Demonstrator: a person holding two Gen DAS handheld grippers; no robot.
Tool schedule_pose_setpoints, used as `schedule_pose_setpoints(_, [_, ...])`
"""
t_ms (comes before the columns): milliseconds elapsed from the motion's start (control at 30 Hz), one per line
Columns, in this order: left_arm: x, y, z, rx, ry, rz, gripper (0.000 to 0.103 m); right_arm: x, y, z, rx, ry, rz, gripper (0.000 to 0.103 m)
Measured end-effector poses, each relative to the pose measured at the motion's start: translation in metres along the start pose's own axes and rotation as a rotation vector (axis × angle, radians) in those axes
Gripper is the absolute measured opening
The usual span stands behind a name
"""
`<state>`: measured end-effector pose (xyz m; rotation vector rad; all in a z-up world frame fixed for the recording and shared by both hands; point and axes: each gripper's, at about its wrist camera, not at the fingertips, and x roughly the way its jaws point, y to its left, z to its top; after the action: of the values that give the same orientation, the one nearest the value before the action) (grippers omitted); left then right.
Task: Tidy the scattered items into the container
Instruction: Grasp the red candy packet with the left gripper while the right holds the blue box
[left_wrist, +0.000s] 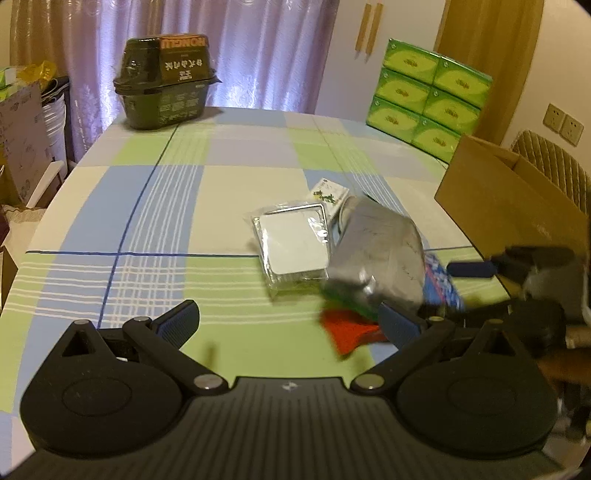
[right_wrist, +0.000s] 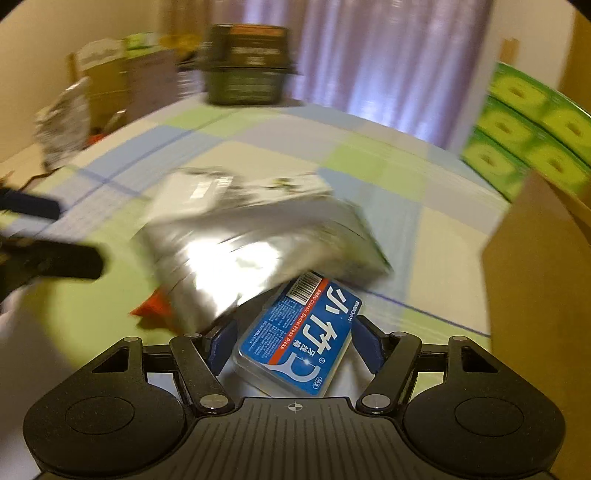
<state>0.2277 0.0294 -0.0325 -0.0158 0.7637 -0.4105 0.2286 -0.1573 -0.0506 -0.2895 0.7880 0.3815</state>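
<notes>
A blue floss-picks box (right_wrist: 295, 343) sits sharp between my right gripper's (right_wrist: 294, 332) pads, which are shut on its sides, while everything behind is blurred. Just beyond it lie a silver foil bag (right_wrist: 236, 258), a red packet (right_wrist: 151, 310) and a clear packet holding a white square (left_wrist: 291, 243). A small white-and-green sachet (left_wrist: 330, 194) rests behind them. My left gripper (left_wrist: 290, 323) hovers open over the checked tablecloth, with the red packet (left_wrist: 351, 332) beside its right finger. The brown cardboard box (left_wrist: 509, 206) stands open at the right.
A dark lidded tub (left_wrist: 166, 81) stands at the table's far left end. Stacked green tissue packs (left_wrist: 424, 96) rise behind the cardboard box. Bags and cartons crowd the floor left of the table (left_wrist: 122, 206). A woven chair back (left_wrist: 554, 162) shows at the far right.
</notes>
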Motion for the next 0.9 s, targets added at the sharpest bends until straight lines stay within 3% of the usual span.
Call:
schedule_pose_setpoints(200, [0.001,-0.009,0.000,0.055,-0.007,-0.032,0.101,-0.010,0.009,-0.013,-0.032,0.011,0.026,0.071])
schedule_pose_setpoints(367, [0.011,-0.023,-0.004,0.129,0.027,-0.059,0.101,-0.005,-0.007,-0.026,0.019,0.055,0.004,0.071])
schedule_pose_setpoints(500, [0.023,-0.031,-0.009,0.133,0.055,-0.075,0.100,-0.008,-0.023,-0.034,0.054,0.044,-0.005,0.071])
schedule_pose_setpoints(800, [0.052,-0.047,-0.014,0.137,0.104,-0.094,0.087,-0.024,-0.037,-0.047,0.079,0.005,0.020,0.071])
schedule_pose_setpoints(900, [0.057,-0.047,-0.018,0.165,0.108,-0.072,0.076,-0.026,-0.038,-0.047,0.071,-0.009,0.027,0.071])
